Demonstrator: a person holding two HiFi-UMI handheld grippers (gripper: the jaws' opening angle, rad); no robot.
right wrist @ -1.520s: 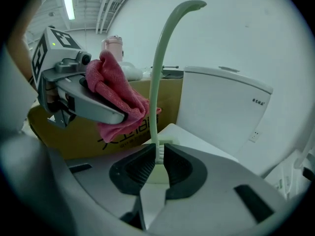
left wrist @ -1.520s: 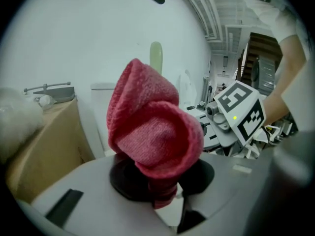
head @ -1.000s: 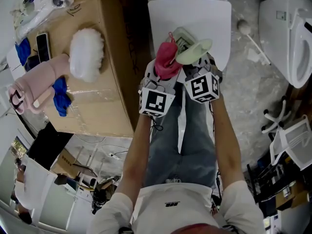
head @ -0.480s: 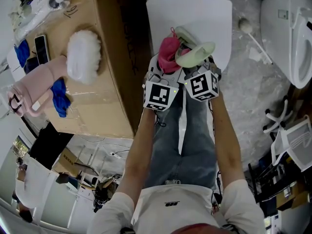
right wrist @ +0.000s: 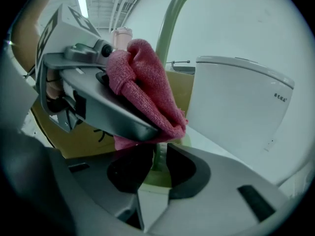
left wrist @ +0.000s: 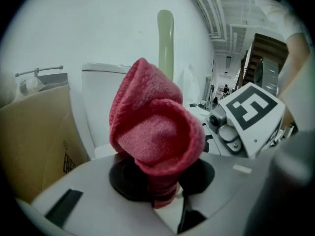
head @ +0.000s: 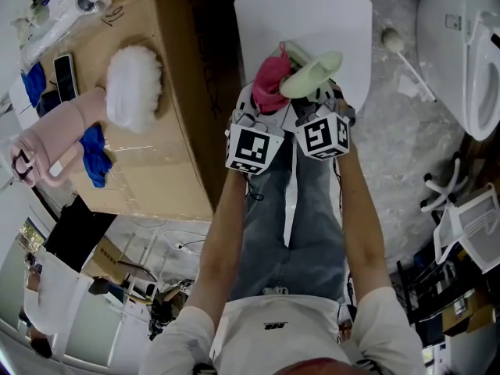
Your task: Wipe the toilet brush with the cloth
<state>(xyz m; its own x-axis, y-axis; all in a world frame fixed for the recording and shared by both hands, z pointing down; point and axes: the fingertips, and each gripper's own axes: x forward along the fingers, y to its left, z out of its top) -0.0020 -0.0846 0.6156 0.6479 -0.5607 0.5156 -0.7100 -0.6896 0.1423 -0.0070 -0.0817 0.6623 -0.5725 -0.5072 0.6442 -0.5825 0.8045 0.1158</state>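
Over the closed toilet (head: 344, 22), the right gripper (right wrist: 158, 163) is clamped on the handle of the pale green toilet brush (head: 312, 74), its jaws having just been closing. The left gripper (left wrist: 162, 178), also over the toilet, is pinched on the red cloth (left wrist: 155, 132), its jaws likewise just closing. The cloth is held just beside the toilet brush.
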